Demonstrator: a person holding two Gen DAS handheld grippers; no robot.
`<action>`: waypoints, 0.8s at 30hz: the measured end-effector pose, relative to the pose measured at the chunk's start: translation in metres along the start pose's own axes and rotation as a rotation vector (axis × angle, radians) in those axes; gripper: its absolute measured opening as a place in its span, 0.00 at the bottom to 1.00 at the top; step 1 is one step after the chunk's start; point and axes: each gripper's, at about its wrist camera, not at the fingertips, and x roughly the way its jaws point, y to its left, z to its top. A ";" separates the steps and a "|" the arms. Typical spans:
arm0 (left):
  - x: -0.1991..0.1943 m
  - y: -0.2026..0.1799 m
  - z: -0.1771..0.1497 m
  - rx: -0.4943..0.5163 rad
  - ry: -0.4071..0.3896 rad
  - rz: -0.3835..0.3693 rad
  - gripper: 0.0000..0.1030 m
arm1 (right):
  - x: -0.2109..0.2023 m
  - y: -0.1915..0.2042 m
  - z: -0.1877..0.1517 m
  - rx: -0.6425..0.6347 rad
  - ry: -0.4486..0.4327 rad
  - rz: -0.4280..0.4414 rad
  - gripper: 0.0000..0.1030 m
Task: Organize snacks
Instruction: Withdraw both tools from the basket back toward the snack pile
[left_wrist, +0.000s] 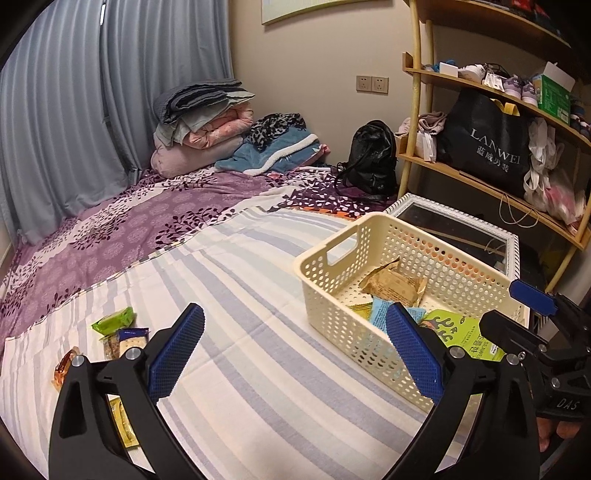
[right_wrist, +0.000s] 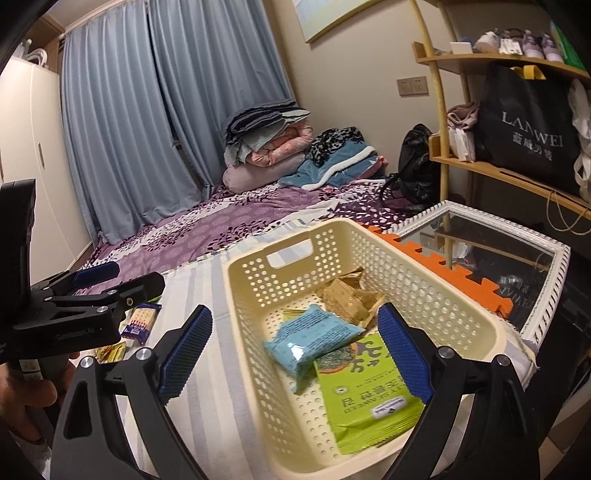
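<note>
Right wrist view, right claw (right_wrist: 295, 354) spread empty over basket (right_wrist: 436, 284), seaweed packet (right_wrist: 365, 402) below.

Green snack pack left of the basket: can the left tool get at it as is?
Probably yes. The green snack pack lies uncovered on the striped sheet, and the left tool is open and empty.
</note>
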 end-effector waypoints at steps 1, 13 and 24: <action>-0.002 0.004 -0.002 -0.007 -0.001 0.004 0.97 | 0.000 0.005 0.000 -0.010 0.003 0.006 0.88; -0.021 0.060 -0.027 -0.099 0.005 0.066 0.97 | 0.009 0.065 -0.007 -0.110 0.049 0.088 0.88; -0.037 0.116 -0.052 -0.199 0.021 0.157 0.97 | 0.026 0.109 -0.025 -0.161 0.124 0.174 0.88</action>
